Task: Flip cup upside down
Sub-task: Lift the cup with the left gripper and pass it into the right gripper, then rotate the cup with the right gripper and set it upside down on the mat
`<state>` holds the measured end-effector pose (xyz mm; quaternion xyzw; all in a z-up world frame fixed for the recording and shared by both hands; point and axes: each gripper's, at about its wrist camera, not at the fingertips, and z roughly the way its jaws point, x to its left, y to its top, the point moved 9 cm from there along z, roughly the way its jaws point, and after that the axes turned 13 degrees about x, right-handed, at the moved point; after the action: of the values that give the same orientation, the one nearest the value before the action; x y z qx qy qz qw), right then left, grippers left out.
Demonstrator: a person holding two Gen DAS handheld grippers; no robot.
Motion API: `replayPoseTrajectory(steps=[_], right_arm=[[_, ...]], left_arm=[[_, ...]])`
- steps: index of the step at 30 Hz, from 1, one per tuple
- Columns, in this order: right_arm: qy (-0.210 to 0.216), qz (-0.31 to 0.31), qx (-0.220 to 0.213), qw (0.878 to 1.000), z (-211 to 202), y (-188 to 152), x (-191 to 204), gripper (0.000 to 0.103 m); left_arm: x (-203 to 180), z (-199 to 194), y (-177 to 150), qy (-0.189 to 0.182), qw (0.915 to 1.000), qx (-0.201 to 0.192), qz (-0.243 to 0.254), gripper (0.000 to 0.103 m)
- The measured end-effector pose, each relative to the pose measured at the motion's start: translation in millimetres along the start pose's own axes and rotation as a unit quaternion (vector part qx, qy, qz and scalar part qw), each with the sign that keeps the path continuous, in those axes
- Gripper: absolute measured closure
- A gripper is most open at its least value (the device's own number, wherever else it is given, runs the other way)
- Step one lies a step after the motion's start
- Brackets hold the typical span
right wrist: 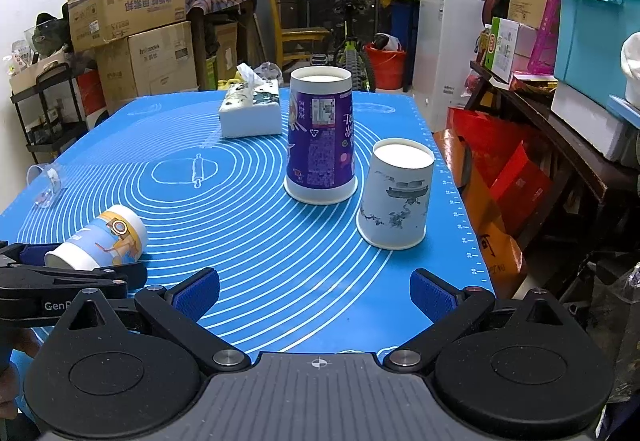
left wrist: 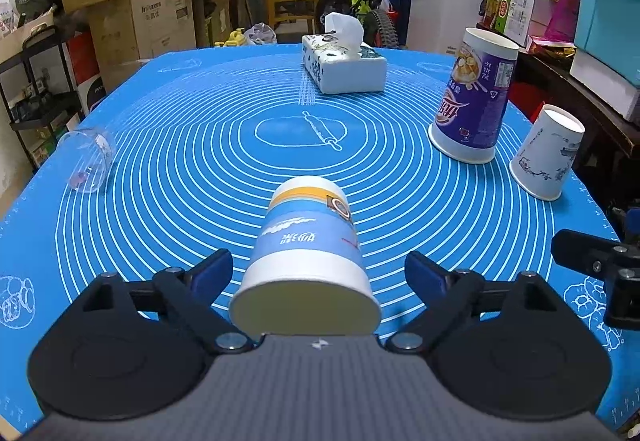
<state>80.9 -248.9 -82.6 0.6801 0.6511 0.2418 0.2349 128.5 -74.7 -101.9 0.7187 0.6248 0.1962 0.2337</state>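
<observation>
While blue-banded cup (left wrist: 306, 261) lies on side on blue mat (left wrist: 180, 145), left gripper (left wrist: 318, 273) jaws open astride, not touching. Right gripper (right wrist: 316, 295) jaws open, empty, near edge.

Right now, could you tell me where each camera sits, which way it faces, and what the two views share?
Left wrist: on the left gripper, low over the mat, facing the tissue box; its open fingers flank the lying blue cup; the right gripper shows at the right edge.
Right wrist: on the right gripper, further right, facing the same way; open fingers, nothing between; the left gripper shows at left.
Shared: blue cup, purple cup, white cup, tissue box, mat.
</observation>
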Motion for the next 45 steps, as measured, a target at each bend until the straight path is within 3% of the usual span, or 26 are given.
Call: replayPoseTrajectory(steps=[11,19,23,28,36,39,42,43,45], right_arm=[[0.002,-0.008,-0.007,1.000,-10.9,10.1,8.3,0.002],[0.061,-0.047,0.010,0.997,-17.0,43.0,52.1,0.002],[0.096,-0.062,0.039,0.993,-4.2,57.0,87.0,0.002],[0.139,-0.060,0.108,0.983,28.9,65.7,126.7,0.002],[0.150,-0.042,0.194,0.969,78.5,60.7,161.8,0.004],[0.162,-0.019,0.230,0.960,96.8,55.1,163.1,0.011],[0.172,-0.009,0.245,0.954,102.4,52.3,161.6,0.027],[0.179,-0.011,0.250,0.952,101.8,51.8,163.1,0.037],[0.194,-0.014,0.247,0.949,98.7,51.4,166.1,0.037]], left_arm=[[8.1,-21.6,9.5,-0.013,0.9997,-0.019,-0.008,0.009],[57.1,-52.1,25.5,0.012,0.9979,-0.045,-0.045,0.002],[92.2,-46.6,25.4,0.035,0.9960,-0.036,-0.074,0.002],[123.7,-33.7,16.4,0.052,0.9943,-0.014,-0.091,0.002],[143.9,-17.9,2.4,0.071,0.9938,0.011,-0.086,0.002],[144.7,-16.5,-0.1,0.068,0.9942,0.012,-0.082,0.002],[142.1,-16.5,0.6,0.069,0.9948,0.010,-0.074,0.002],[141.7,-16.5,0.4,0.070,0.9949,0.009,-0.071,0.002],[140.3,-16.4,0.5,0.070,0.9951,0.009,-0.068,0.002]])
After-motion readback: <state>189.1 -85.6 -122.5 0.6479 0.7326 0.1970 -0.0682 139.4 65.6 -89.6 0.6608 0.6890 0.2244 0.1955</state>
